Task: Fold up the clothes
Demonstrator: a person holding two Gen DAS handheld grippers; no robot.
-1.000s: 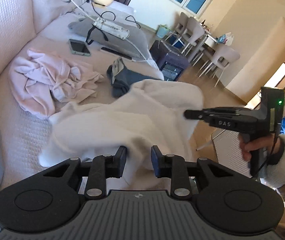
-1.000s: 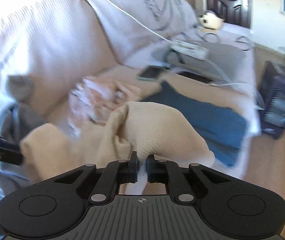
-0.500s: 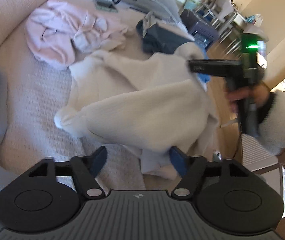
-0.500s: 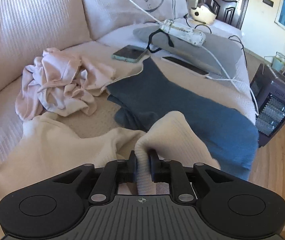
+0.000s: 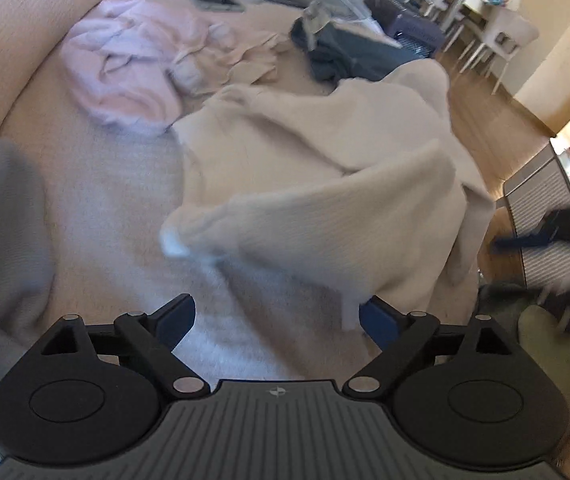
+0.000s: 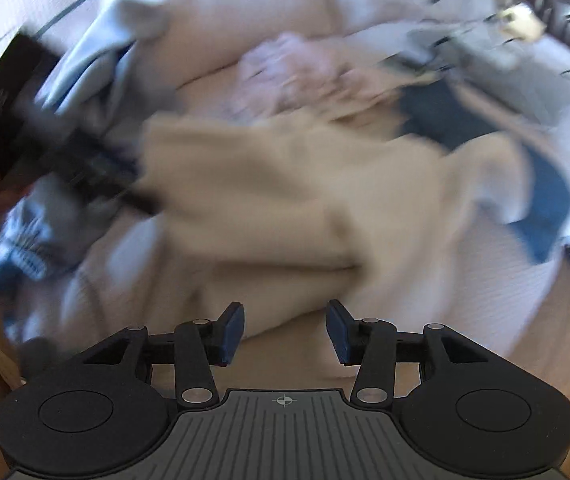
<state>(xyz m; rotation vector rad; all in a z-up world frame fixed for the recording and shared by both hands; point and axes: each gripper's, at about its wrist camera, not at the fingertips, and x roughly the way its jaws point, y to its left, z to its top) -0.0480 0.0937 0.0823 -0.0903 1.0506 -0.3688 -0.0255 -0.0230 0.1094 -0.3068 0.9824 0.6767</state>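
Left gripper [image 5: 275, 320] and right gripper [image 6: 283, 330] jaws opening, nothing clamped; cream sweater [image 5: 325, 184] on sofa [image 5: 105, 200] (frames blurry).

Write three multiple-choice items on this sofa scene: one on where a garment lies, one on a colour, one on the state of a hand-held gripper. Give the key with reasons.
1. Where does the pink garment lie relative to the cream sweater in the left wrist view?
A. Beyond it, to the upper left
B. Underneath it
C. On the floor

2. What colour is the garment beyond the sweater, near the sofa's far edge?
A. Red
B. Dark blue
C. Yellow

3. How does the left hand-held gripper stand?
A. Clamped on the pink garment
B. Shut on nothing
C. Jaws wide and opening, with a bit of sweater hanging between them

Key: 1 A, the pink heap sits on the cushion past the sweater. 2 B, dark blue cloth shows there. 3 C, the fingers are spread far apart and only the sweater's edge is between them, against the right finger.
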